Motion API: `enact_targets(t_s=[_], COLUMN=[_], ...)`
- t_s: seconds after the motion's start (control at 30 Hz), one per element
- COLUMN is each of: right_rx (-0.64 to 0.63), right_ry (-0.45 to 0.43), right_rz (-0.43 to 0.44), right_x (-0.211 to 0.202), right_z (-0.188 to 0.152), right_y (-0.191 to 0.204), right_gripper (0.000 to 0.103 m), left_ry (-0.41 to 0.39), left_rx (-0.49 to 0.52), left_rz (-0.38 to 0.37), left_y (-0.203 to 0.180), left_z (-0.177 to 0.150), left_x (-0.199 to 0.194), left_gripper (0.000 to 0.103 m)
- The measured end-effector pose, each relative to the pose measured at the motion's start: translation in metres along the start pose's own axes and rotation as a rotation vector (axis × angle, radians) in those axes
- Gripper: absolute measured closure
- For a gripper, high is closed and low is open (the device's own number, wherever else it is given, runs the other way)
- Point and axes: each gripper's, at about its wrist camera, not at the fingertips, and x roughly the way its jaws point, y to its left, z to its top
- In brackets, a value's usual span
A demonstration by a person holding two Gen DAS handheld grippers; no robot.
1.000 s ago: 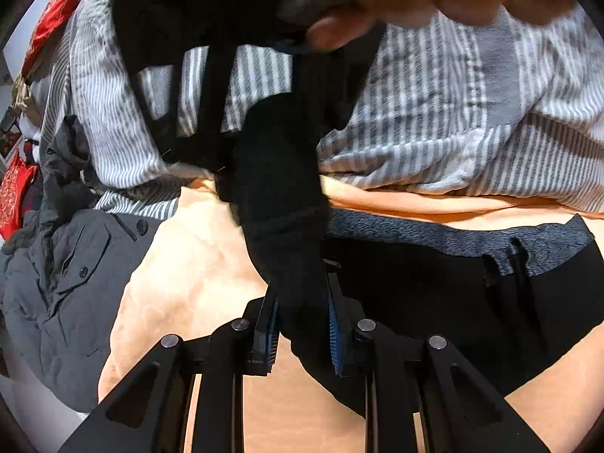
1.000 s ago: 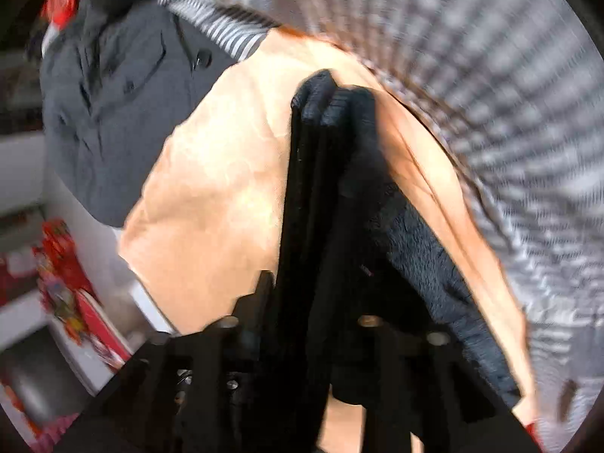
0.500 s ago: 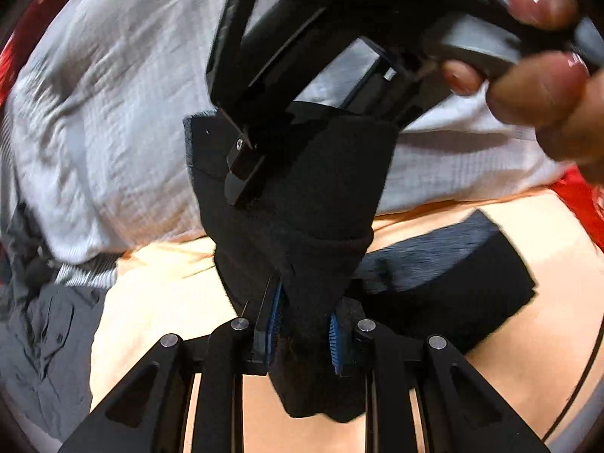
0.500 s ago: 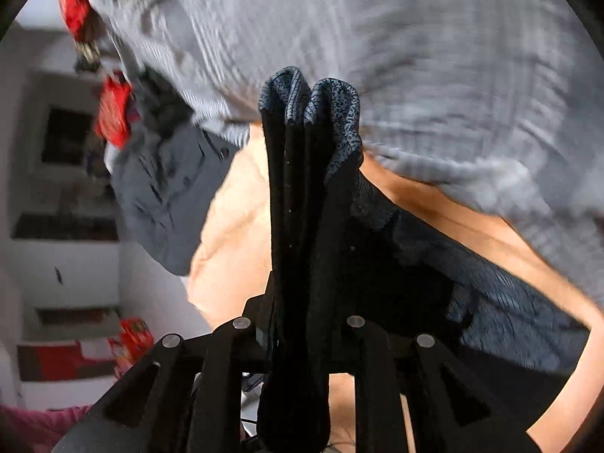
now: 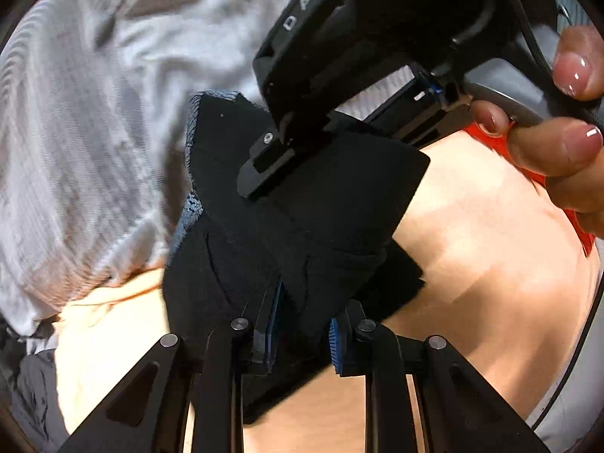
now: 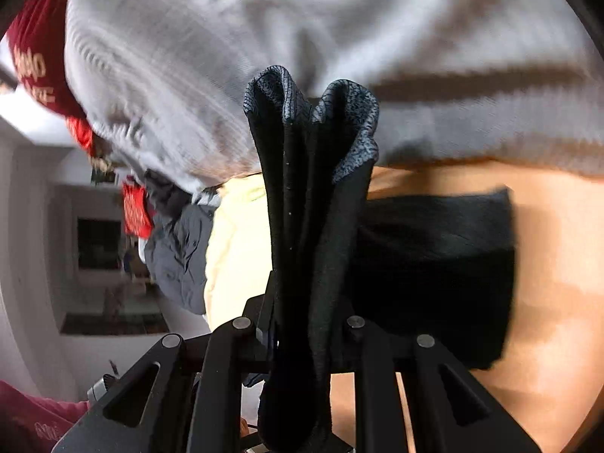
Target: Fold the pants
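left wrist view: two tongs, left tongs (image 5: pixel 302 334) and right tongs (image 6: pixel 307 334), each clenched on one pants (image 5: pixel 302 234).

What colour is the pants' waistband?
Mottled blue-grey waistband on black pants; clearest in the right wrist view.

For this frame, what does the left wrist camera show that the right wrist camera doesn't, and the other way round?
Only the left wrist view shows the right gripper from outside, pressed onto the black pants, with the person's hand on its handle. Only the right wrist view shows the room beyond the bed: a red cap, a dark window, and a folded section of the pants lying flat on the peach sheet. Both show the pants clamped in that camera's own gripper (left gripper), the striped grey bedding and a grey shirt.
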Motion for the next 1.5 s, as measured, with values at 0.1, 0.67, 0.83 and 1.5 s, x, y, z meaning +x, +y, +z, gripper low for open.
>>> enact_targets(t_s=[0.1,0.67,0.83,1.5], right_rx=[0.073,0.259,0.249,-0.029], right_ry=[-0.003,0.012,-0.022,-0.04], right_rz=[0.004,0.015,-0.192,-0.444], right_x=[0.001,0.024,-0.006,0.013], right_z=[-0.011,-0.04,-0.048,-0.065], right_y=[-0.044,-0.142,-0.133,-0.046], right_gripper=[0.085,0.074,0.046,0.083], left_ry=[0.059,0.178,0.211,0.394], left_rx=[0.012,-0.017,-0.211,-0.487], left_rz=[-0.012,-0.007,0.031,0.078], left_y=[-0.021,-0.02,0.036,0.078], left_z=[-0.005,-0.02,-0.014,-0.039], left_x=[0.025,0.031,0.037,0.086], left_gripper=[0.08,0.036,0.035,0.035])
